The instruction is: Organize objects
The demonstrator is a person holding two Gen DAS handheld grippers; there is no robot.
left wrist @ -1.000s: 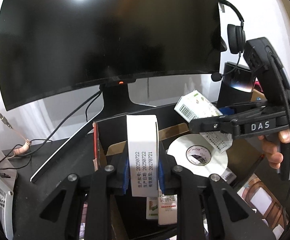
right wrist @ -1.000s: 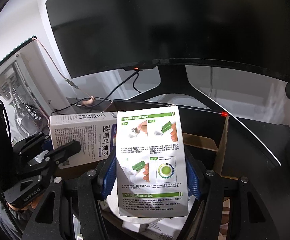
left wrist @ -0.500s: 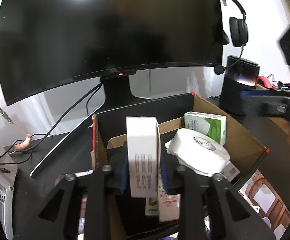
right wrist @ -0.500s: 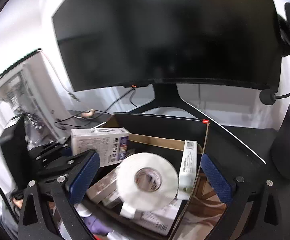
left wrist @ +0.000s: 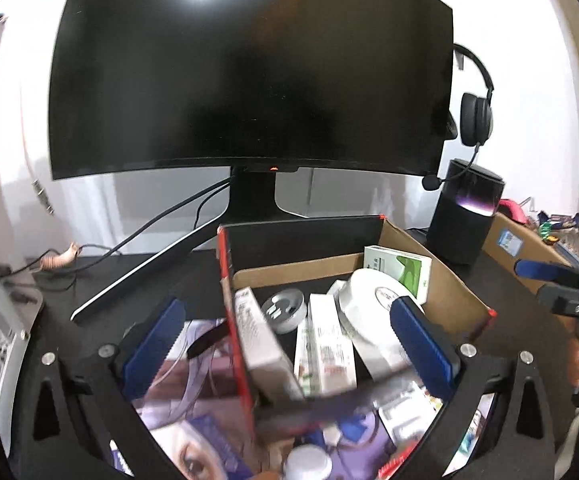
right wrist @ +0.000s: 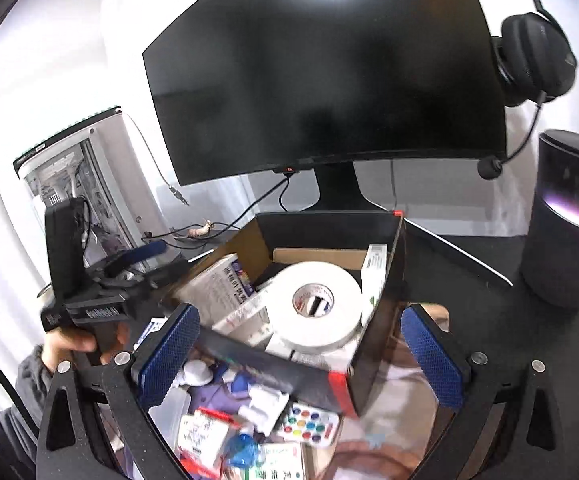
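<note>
An open cardboard box [left wrist: 449, 280] stands before the monitor, with a white tape roll [left wrist: 369, 300] and several cartons in it. My left gripper [left wrist: 285, 308] hangs over the box's near left corner. Its jaws are opening, and no pad touches anything. The white carton [left wrist: 265, 344] leans just inside the box's left wall. My right gripper [right wrist: 299, 312] is open and empty above the near edge of the box [right wrist: 329, 232], with the tape roll [right wrist: 313, 300] beyond it. A green-and-white carton [right wrist: 373, 276] stands against the right wall. Each gripper also appears in the other's view: the left gripper [right wrist: 157, 260] and the right gripper [left wrist: 545, 286].
A curved monitor [left wrist: 249, 80] on a V-shaped stand fills the back. A headset [left wrist: 475, 116] hangs over a black cylinder speaker [left wrist: 465, 216] on the right. A computer case [right wrist: 81, 184] stands on the left. Small clutter, including a paint palette [right wrist: 309, 426], lies in front of the box.
The left jaws let go of the white carton, which now lies in the box. The right jaws released the green-printed carton there too. Both grippers drew back, jaws wide.
</note>
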